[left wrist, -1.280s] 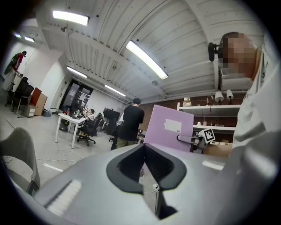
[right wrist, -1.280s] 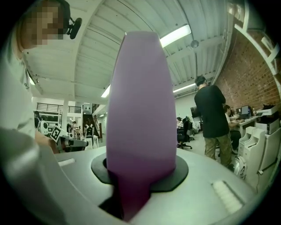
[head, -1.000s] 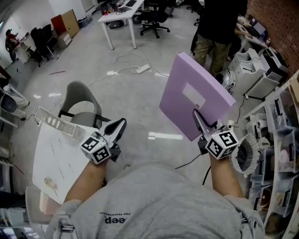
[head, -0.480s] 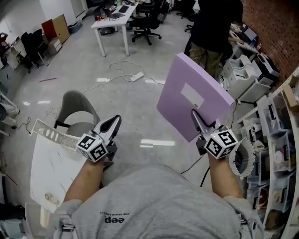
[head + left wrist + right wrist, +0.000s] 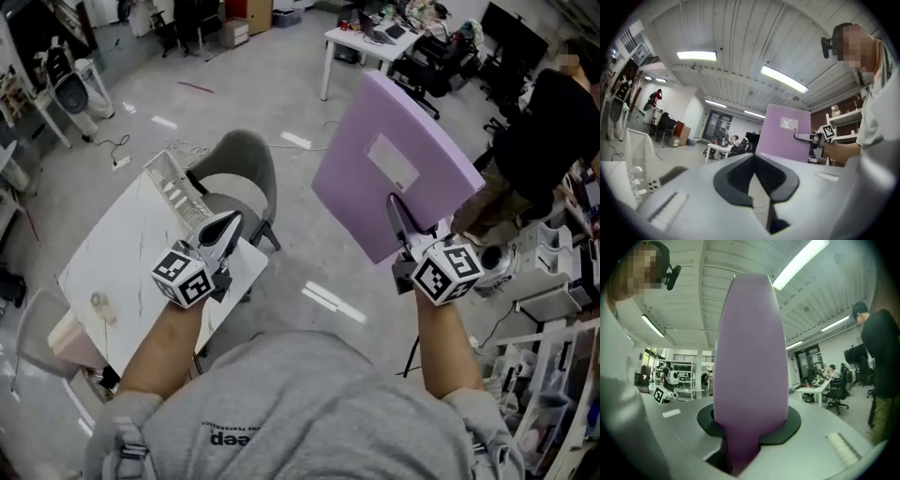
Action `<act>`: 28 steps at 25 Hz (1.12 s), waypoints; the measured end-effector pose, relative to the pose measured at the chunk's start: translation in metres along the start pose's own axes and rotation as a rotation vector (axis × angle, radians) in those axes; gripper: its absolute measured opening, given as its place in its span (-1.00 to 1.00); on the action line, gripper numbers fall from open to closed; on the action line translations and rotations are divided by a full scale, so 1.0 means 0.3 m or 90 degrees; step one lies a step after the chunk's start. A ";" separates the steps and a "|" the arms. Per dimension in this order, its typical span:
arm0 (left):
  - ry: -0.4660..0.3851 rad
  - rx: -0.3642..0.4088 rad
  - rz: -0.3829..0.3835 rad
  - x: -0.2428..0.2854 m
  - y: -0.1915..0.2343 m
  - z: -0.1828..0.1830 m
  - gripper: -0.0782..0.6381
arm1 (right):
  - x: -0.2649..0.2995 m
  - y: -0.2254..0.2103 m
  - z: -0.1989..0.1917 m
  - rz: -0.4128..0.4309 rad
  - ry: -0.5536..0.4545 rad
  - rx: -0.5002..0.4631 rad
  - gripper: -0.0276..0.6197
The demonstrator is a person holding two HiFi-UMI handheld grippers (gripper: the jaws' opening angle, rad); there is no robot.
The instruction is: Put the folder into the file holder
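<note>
A purple folder (image 5: pixel 394 164) with a white label stands upright in the air, and my right gripper (image 5: pixel 401 220) is shut on its lower edge. In the right gripper view the folder (image 5: pixel 750 352) fills the space between the jaws. My left gripper (image 5: pixel 223 232) hangs over the near corner of the white table (image 5: pixel 112 262), shut with nothing in it; its jaw tips (image 5: pixel 753 157) meet. A white mesh file holder (image 5: pixel 173 187) stands at the table's far edge, left of and beyond the left gripper. From the left gripper view the folder (image 5: pixel 785 133) shows to the right.
A grey chair (image 5: pixel 239 169) stands behind the table, between the file holder and the folder. A small round object (image 5: pixel 97 302) lies on the table. A person in black (image 5: pixel 553 122) stands at the right near shelves (image 5: pixel 553 394). A desk (image 5: pixel 375 42) is farther back.
The view has swung round: the white table and file holder now lie closer under my left gripper. The right gripper still holds the folder upright; both grippers keep their pose.
</note>
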State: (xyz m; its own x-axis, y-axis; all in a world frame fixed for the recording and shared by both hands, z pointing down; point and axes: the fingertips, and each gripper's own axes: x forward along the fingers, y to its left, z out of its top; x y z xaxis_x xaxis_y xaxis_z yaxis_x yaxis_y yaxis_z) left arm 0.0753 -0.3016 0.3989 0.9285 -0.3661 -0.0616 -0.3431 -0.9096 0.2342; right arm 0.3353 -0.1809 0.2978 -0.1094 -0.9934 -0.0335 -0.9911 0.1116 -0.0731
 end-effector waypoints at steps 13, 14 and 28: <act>-0.057 0.007 0.268 -0.711 0.446 0.120 -0.62 | 0.711 0.753 -0.016 0.265 0.003 0.029 -0.54; -0.060 0.006 0.277 -0.744 0.468 0.122 -0.62 | 0.741 0.792 -0.023 0.270 0.004 0.029 -0.54; -0.059 -0.007 0.279 -0.882 0.649 0.118 -0.62 | 0.969 0.981 -0.135 0.242 0.013 0.009 -0.54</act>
State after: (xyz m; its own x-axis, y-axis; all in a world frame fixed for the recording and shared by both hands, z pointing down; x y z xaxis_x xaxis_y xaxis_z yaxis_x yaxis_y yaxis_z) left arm -0.2422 -0.3888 0.4264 0.6794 -0.7327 -0.0408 -0.6992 -0.6632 0.2671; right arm 0.0087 -0.4380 0.3070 -0.4703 -0.8816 -0.0411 -0.8785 0.4721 -0.0737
